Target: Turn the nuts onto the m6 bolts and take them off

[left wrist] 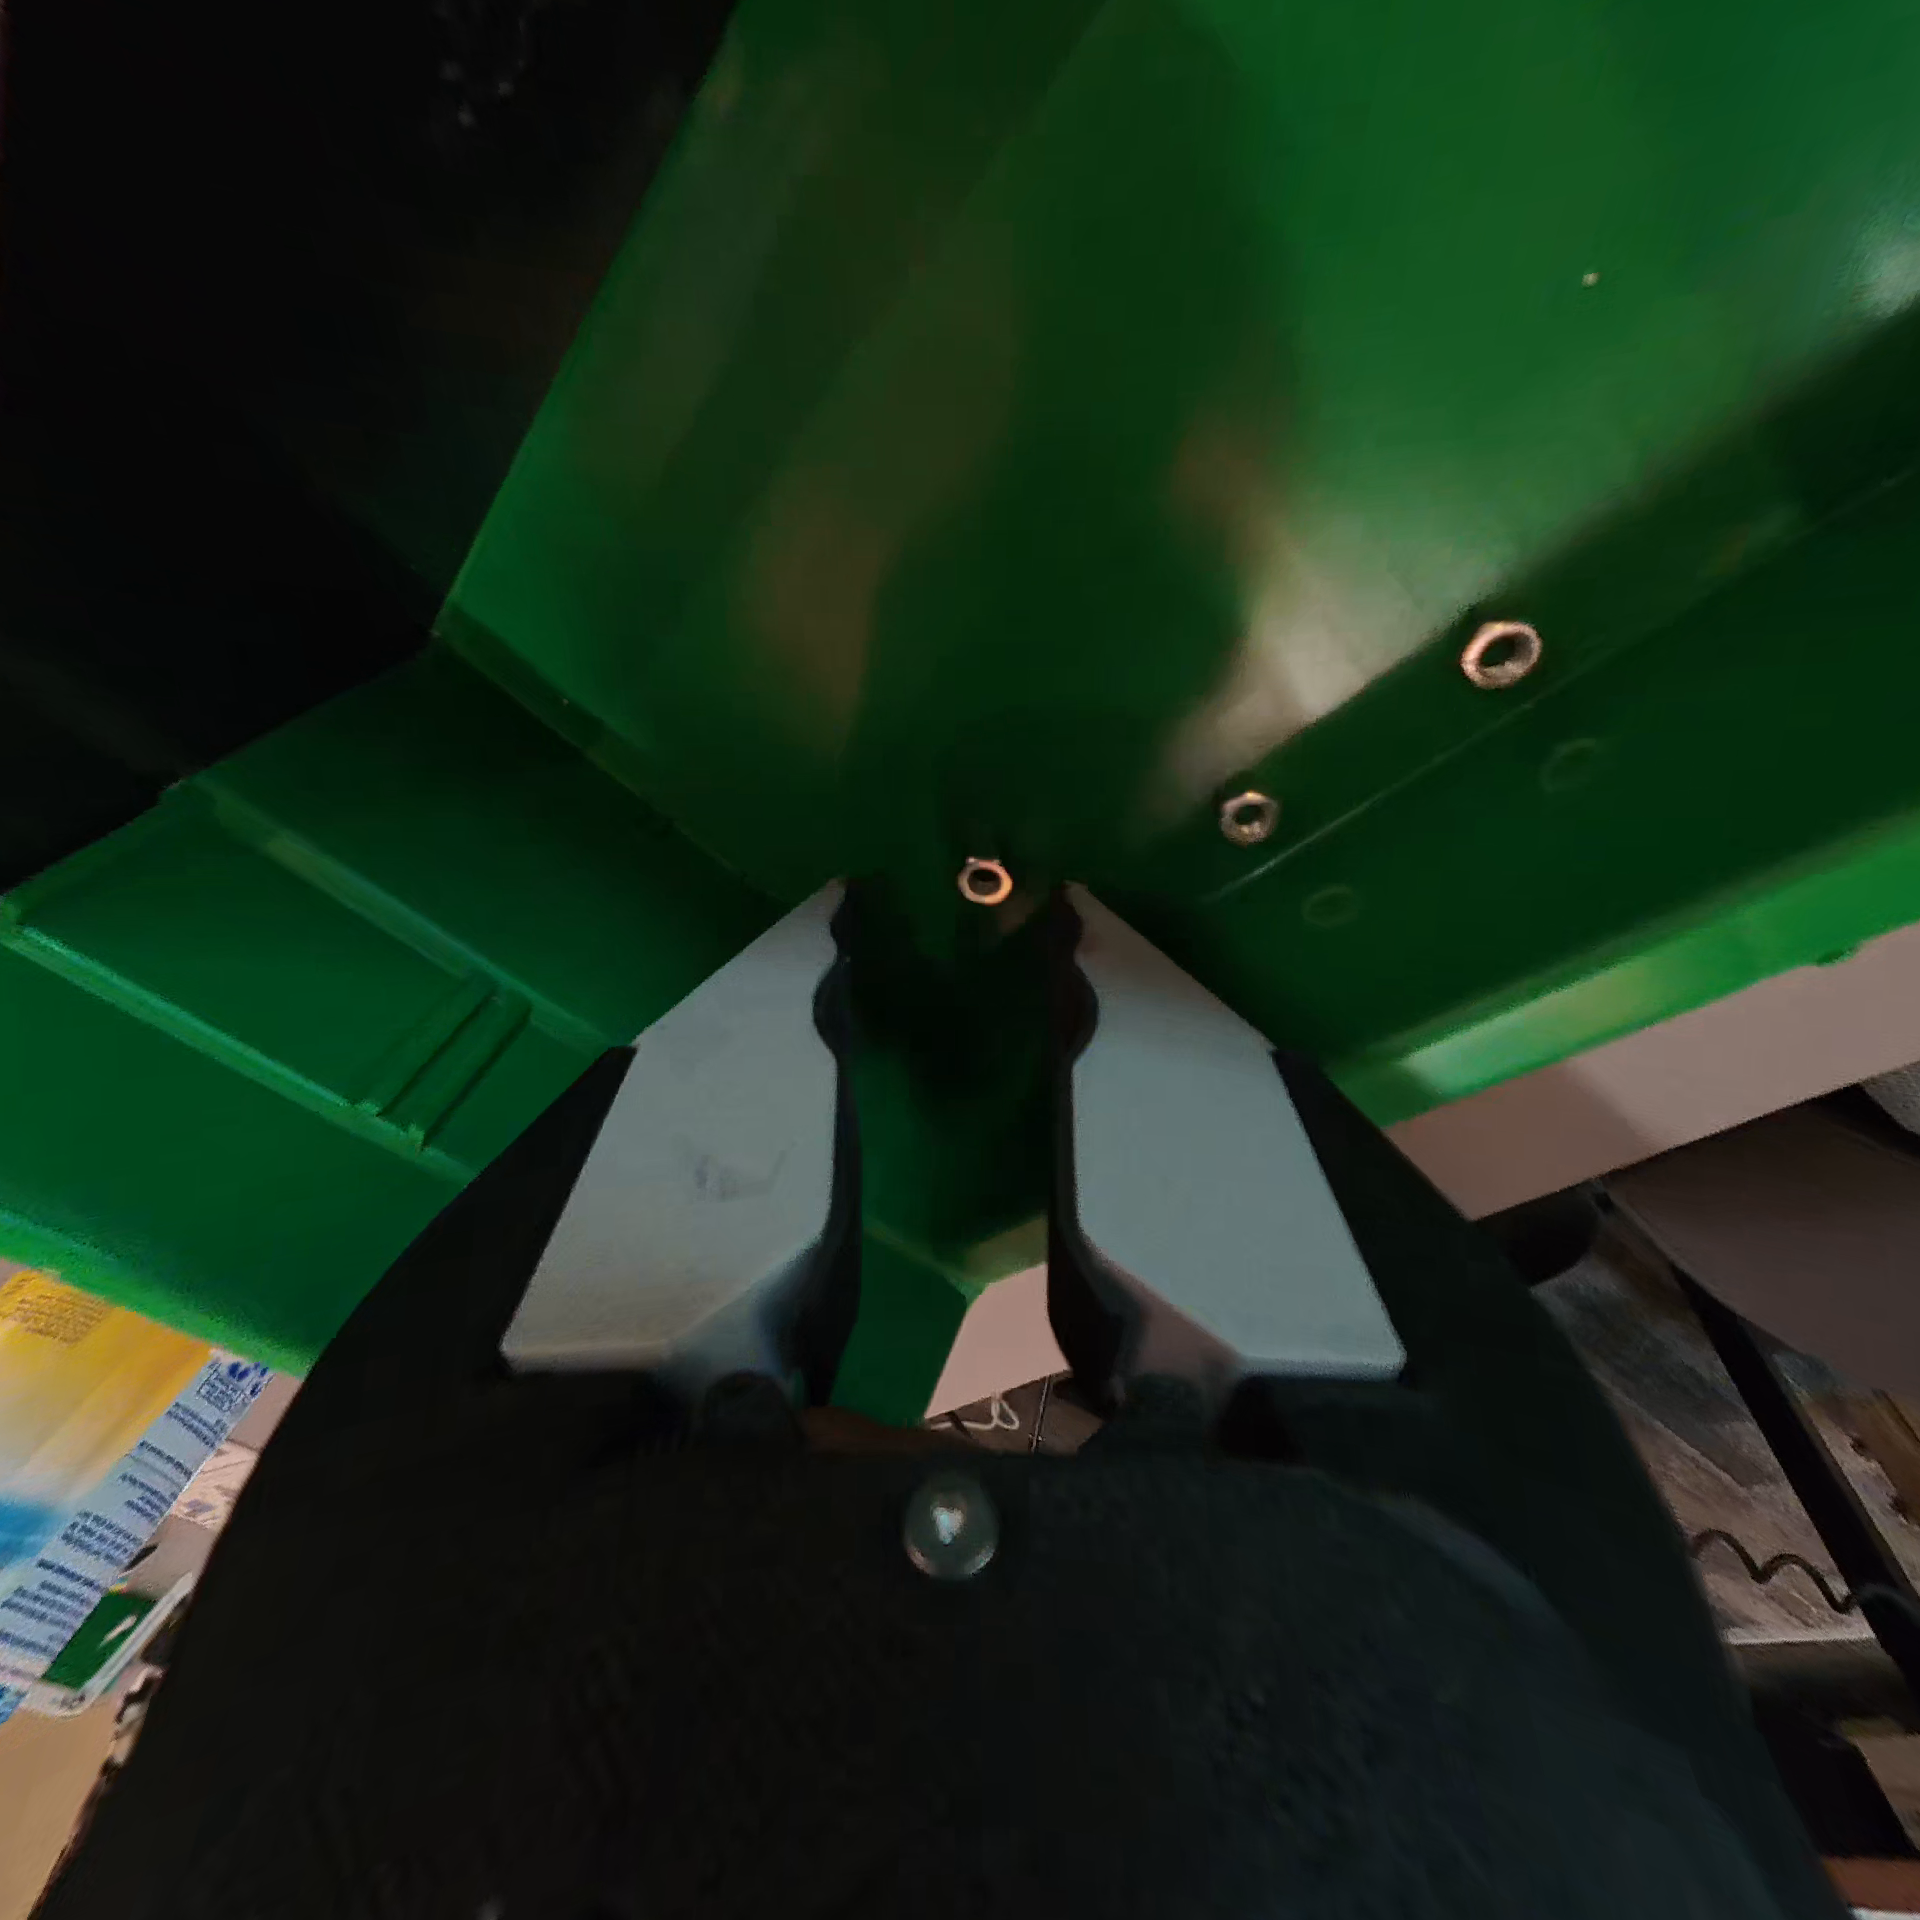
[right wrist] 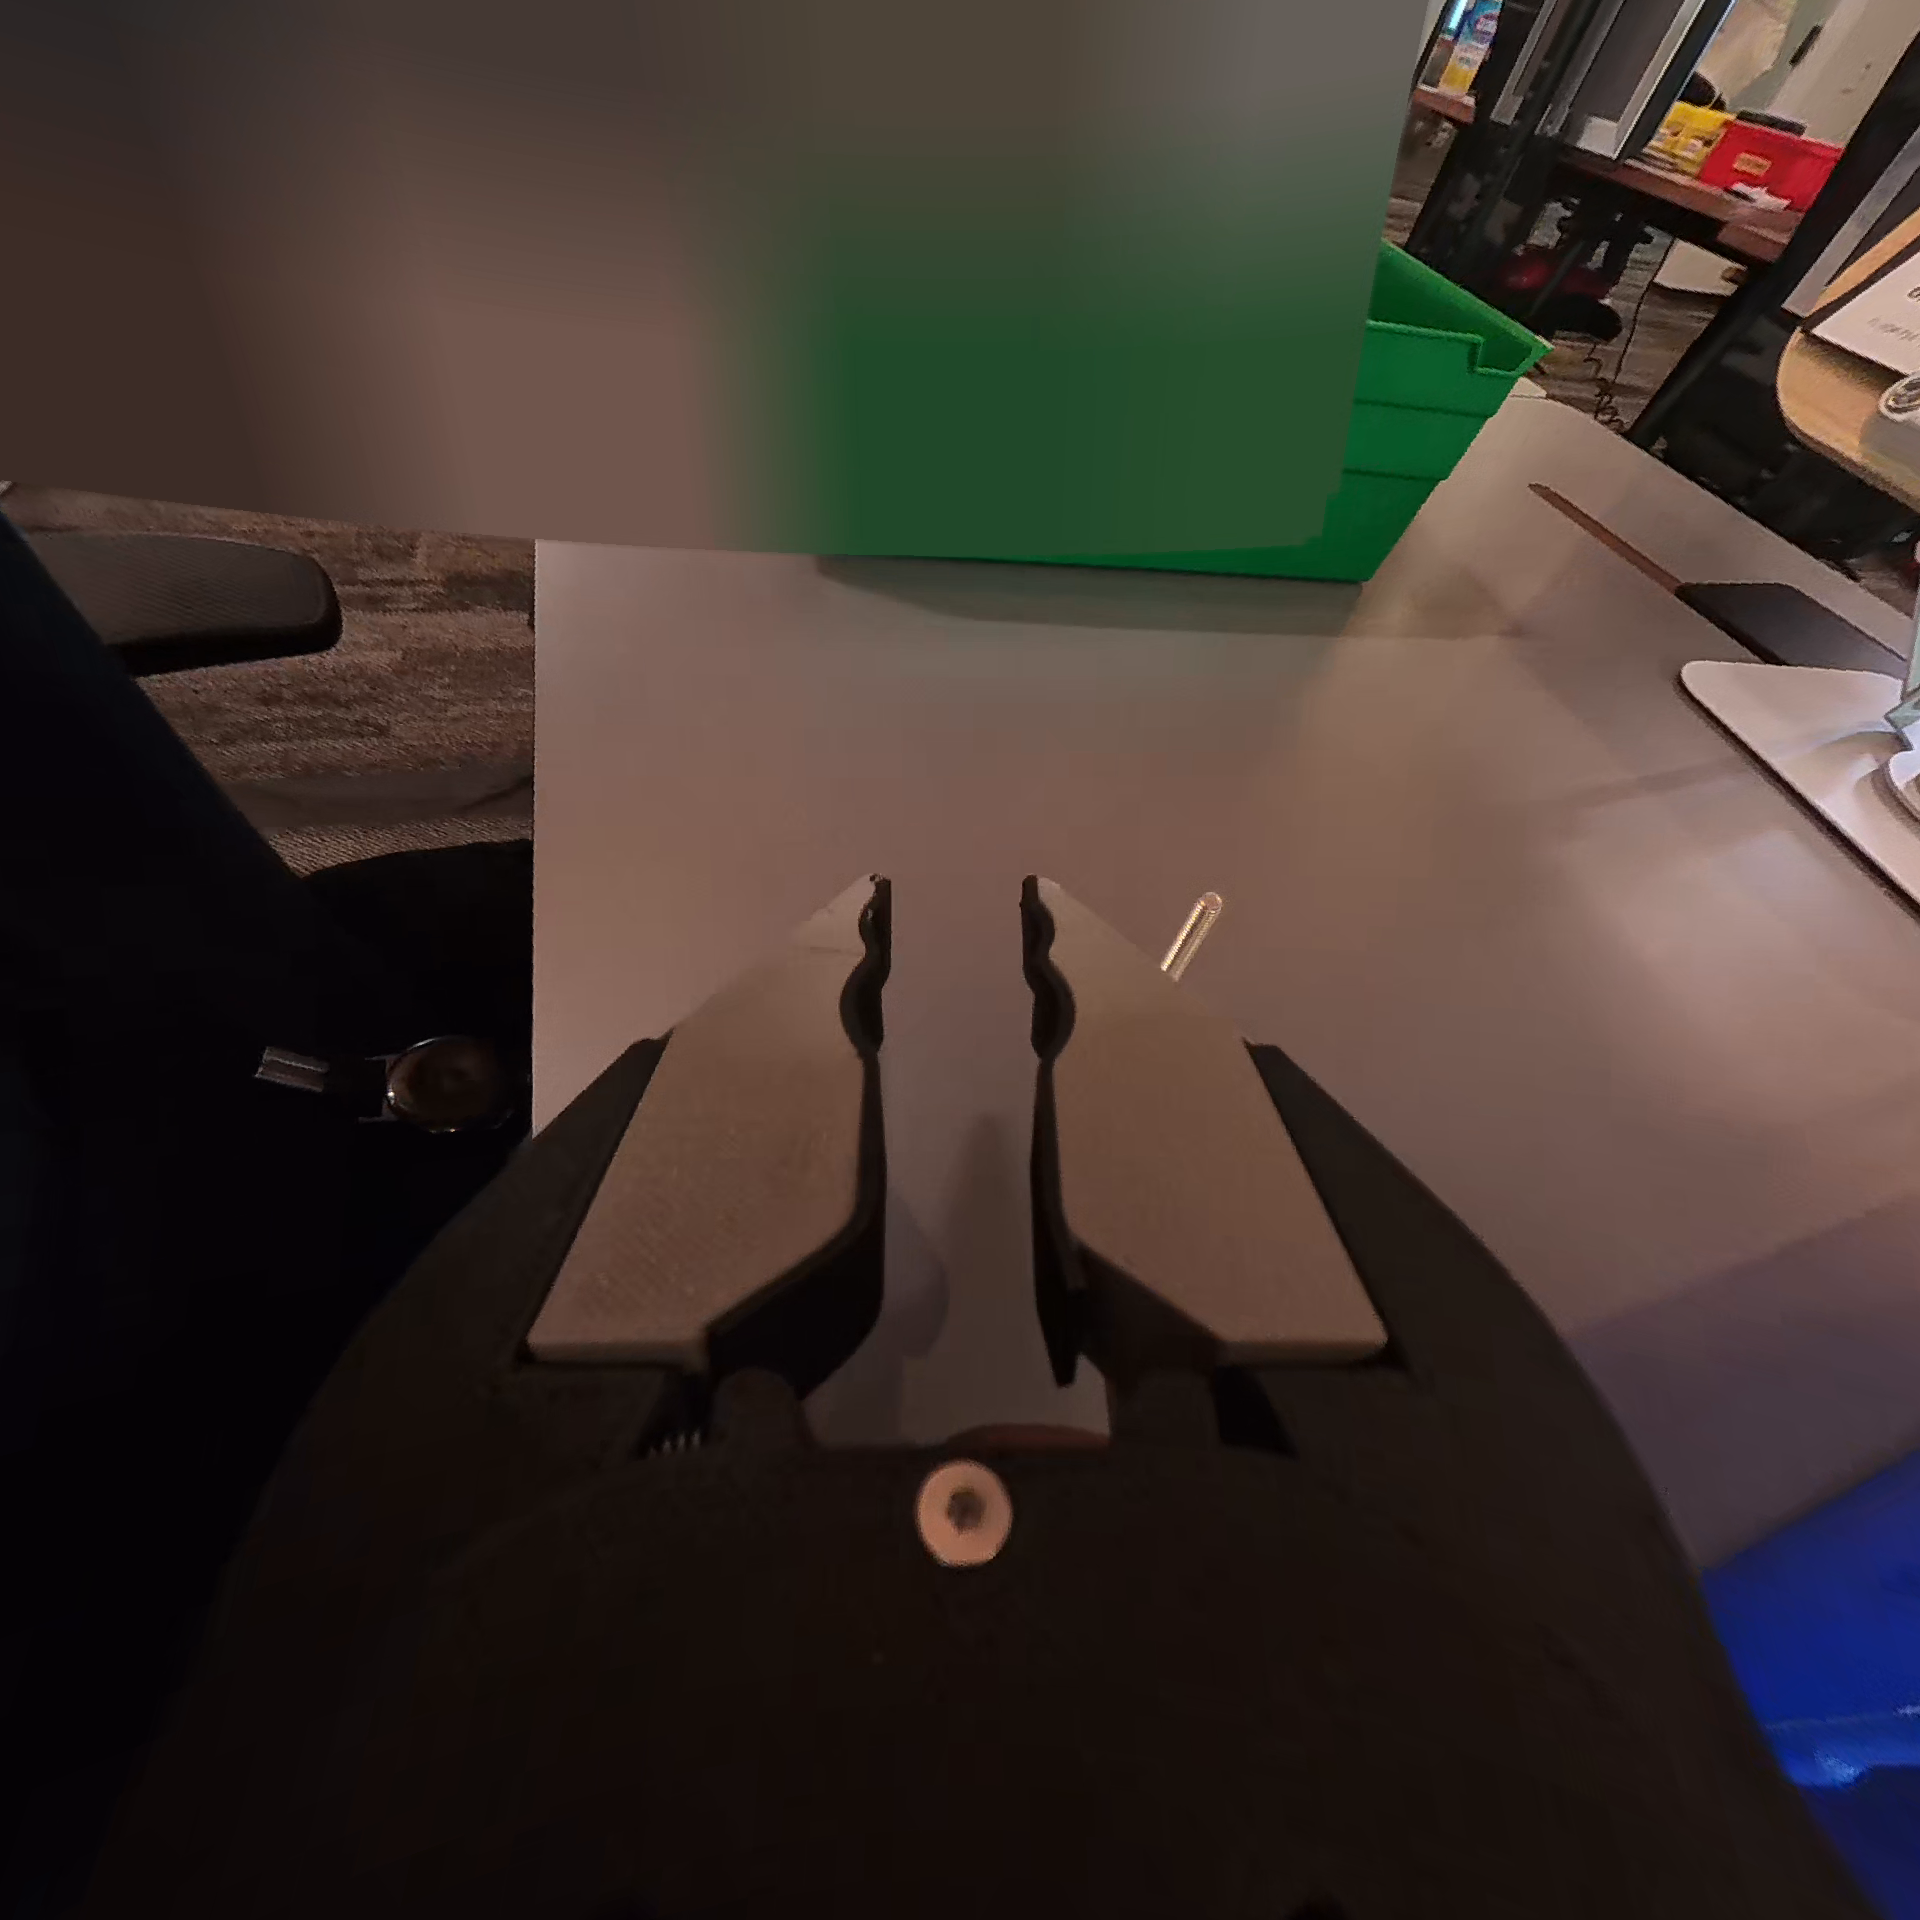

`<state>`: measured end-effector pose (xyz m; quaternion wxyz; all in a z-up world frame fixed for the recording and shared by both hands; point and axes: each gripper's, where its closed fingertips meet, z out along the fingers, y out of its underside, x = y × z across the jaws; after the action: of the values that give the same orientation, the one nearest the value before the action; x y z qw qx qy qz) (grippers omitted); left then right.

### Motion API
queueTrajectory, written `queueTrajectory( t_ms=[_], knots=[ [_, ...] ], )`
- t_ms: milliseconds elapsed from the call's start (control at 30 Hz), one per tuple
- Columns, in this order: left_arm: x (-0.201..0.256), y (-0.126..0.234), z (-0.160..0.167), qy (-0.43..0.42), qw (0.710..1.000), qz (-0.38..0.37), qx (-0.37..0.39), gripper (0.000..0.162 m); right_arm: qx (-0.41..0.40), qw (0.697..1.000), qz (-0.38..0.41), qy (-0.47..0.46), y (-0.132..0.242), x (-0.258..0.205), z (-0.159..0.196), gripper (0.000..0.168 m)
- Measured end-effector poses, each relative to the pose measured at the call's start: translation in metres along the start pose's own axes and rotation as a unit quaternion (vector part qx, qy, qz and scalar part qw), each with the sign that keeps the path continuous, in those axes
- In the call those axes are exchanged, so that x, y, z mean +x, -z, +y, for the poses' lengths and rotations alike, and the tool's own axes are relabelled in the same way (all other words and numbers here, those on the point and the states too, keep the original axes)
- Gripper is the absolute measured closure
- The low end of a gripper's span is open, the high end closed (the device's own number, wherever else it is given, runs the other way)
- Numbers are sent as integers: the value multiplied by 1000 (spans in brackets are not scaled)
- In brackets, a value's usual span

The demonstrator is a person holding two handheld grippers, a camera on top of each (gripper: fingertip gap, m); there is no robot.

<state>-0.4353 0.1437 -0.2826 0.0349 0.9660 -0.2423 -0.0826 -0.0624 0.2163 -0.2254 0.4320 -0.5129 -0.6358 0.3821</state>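
Observation:
In the left wrist view, three small silver nuts lie in a row inside a green plastic bin (left wrist: 1039, 364), along the foot of one wall. My left gripper (left wrist: 954, 904) is open and reaches into the bin's corner. Its fingertips stand on either side of the nearest nut (left wrist: 982, 881) with a gap to each. The other two nuts (left wrist: 1247, 816) (left wrist: 1499, 652) lie farther right. In the right wrist view, my right gripper (right wrist: 954, 894) is open and empty over the grey table (right wrist: 1351, 831). A thin silver bolt (right wrist: 1193, 935) shows on the table just right of its right fingertip.
The green bin (right wrist: 1434, 416) stands at the table's far end. A white stand base (right wrist: 1787, 748) sits at the right edge. A chair armrest (right wrist: 208, 597) and a person's wristwatch (right wrist: 436, 1081) are off the table's left edge. Shelves with boxes stand far right. The gap from one gripper's tips to the other's is roughly 40 centimeters.

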Motion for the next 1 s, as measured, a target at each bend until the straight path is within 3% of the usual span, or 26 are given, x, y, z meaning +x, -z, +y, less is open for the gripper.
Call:
queueTrajectory(
  t_ms=[167, 267, 533, 633, 733, 800, 867, 1000],
  knots=[
    [1, -1, -1, 6, 1000, 20, -9, 128, 3, 1000, 5, 7, 1, 0, -1, 147],
    [4, -2, -6, 9, 999, 41, 2, 153, -1, 1000, 4, 14, 0, -2, 1, 147],
    [3, 1, -7, -7, 1000, 15, 13, 153, 7, 1000, 5, 18, 2, -2, -1, 149],
    [-3, 23, -17, -9, 998, -31, 58, 153, 30, 1000, 6, -2, 6, 4, -6, 151],
    [1, 71, -44, -10, 982, -80, 169, 154, 52, 998, 8, -24, 11, 10, -11, 152],
    [19, 113, -70, -37, 954, -106, 278, 154, 60, 998, 7, -32, 13, 11, -13, 152],
    [51, 157, -99, -76, 904, -126, 402, 154, 62, 997, 4, -36, 13, 11, -16, 153],
    [145, 211, -138, -182, 769, -158, 592, 154, 70, 994, -38, -74, 16, 0, -42, 153]
  ],
)
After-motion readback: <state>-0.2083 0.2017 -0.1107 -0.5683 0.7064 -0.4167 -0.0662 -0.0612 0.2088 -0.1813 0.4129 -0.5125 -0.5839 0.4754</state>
